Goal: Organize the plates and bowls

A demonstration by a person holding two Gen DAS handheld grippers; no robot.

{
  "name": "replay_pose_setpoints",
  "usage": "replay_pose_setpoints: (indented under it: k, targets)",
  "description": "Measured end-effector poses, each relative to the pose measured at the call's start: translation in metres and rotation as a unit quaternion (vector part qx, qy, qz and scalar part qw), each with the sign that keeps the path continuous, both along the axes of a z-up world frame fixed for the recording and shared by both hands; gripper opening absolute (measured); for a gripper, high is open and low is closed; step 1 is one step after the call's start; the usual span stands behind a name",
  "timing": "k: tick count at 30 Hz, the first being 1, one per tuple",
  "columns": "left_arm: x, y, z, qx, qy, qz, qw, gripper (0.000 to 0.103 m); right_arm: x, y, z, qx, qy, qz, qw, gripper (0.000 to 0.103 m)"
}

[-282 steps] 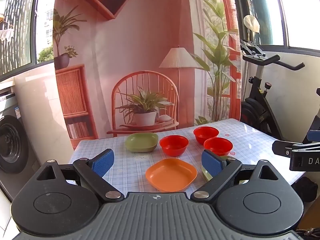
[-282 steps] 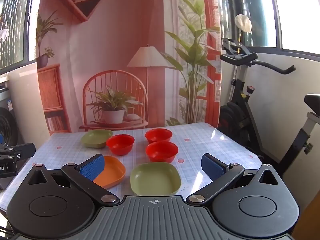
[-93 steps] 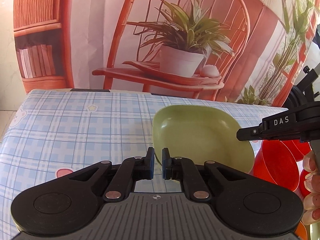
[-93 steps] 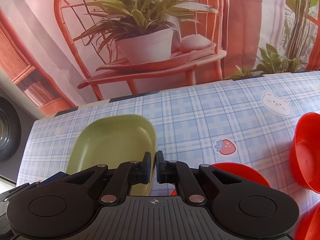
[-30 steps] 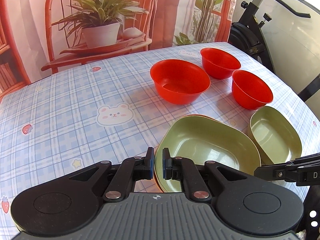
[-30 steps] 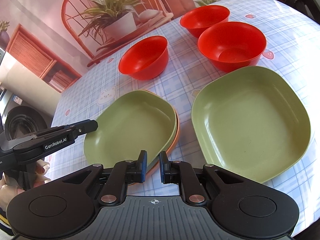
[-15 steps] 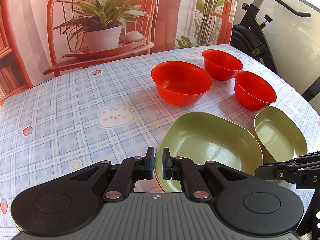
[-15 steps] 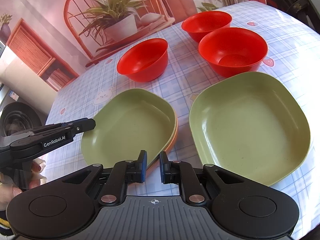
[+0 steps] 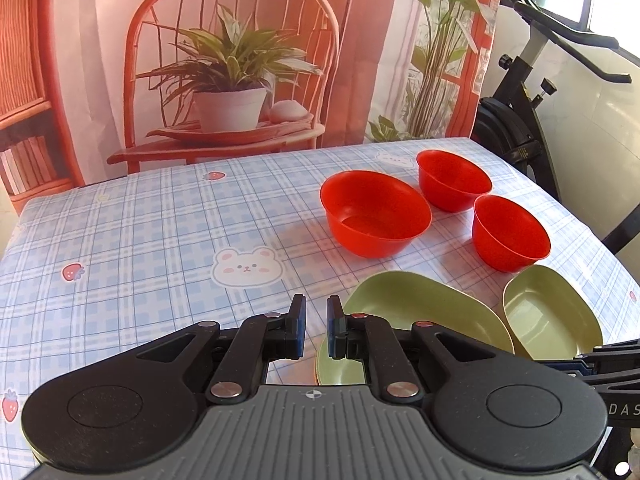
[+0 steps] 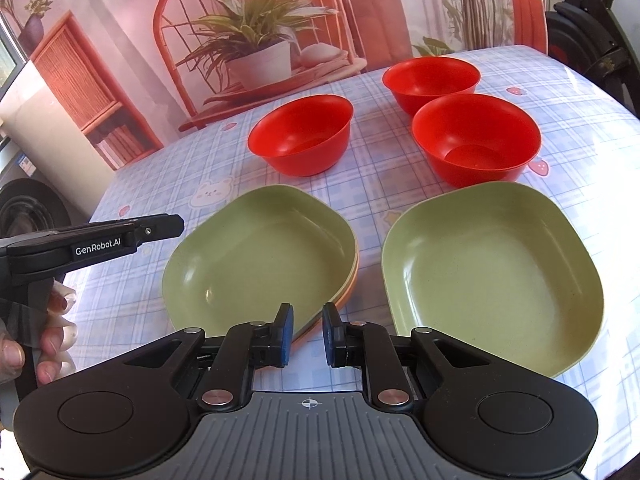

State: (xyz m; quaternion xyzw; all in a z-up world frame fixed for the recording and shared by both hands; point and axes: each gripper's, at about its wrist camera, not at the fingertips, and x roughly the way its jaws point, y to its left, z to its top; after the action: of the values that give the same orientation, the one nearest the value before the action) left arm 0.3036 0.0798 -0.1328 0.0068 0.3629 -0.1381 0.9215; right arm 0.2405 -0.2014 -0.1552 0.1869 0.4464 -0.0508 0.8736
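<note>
Loose square green plastic plate (image 10: pixel 492 272) lies on the checked tabletop (image 10: pixel 168 192) just right of the green-on-orange stack (image 10: pixel 260 260), nearer the right tool (image 10: pixel 307 336); both tools slightly parted, empty, left tool (image 9: pixel 316 330) included.

You have three red bowls (image 10: pixel 302 140) and two olive-green plates (image 10: pixel 492 272), one stacked on an orange plate (image 10: pixel 351 280). Your tablecloth (image 9: pixel 140 240) is blue-and-white plaid with bear and strawberry prints. Your grippers are black with blue pads (image 10: pixel 285 336).
</note>
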Motion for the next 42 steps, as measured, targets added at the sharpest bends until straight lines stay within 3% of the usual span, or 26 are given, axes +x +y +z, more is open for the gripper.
replay_pose_setpoints:
  k: [4,9,18,22,30,35,37,42]
  targets:
    - [-0.013,-0.006,0.017,-0.007,-0.017,0.008,0.9998,0.013,-0.006,-0.009,0.014,-0.008,-0.035,0.006,0.999,0.018]
    - [-0.029,-0.026,0.031,-0.017,-0.030,0.009,0.9994,0.013,-0.015,-0.034,0.033,-0.058,-0.079,-0.011,0.995,0.018]
    - [-0.050,-0.087,0.030,-0.046,-0.020,0.035,0.9981,0.015,-0.040,-0.096,0.039,-0.112,-0.121,-0.061,0.984,0.018]
    - [-0.059,-0.111,0.018,-0.068,0.000,0.045,0.9967,0.019,-0.051,-0.112,0.033,-0.135,-0.124,-0.066,0.981,0.017]
    - [-0.063,-0.145,-0.002,-0.046,0.011,0.026,0.9985,0.019,-0.061,-0.128,0.004,-0.146,-0.112,-0.066,0.981,0.017]
    - [-0.058,-0.157,-0.013,-0.038,0.027,0.024,0.9986,0.021,-0.062,-0.138,-0.009,-0.116,-0.106,-0.070,0.985,0.017]
    - [-0.056,-0.162,-0.017,-0.036,0.035,0.019,0.9986,0.029,-0.063,-0.142,-0.013,-0.116,-0.106,-0.072,0.985,0.017]
    - [-0.053,-0.172,-0.026,-0.015,0.042,0.013,0.9989,0.030,-0.065,-0.150,-0.024,-0.101,-0.102,-0.078,0.987,0.017]
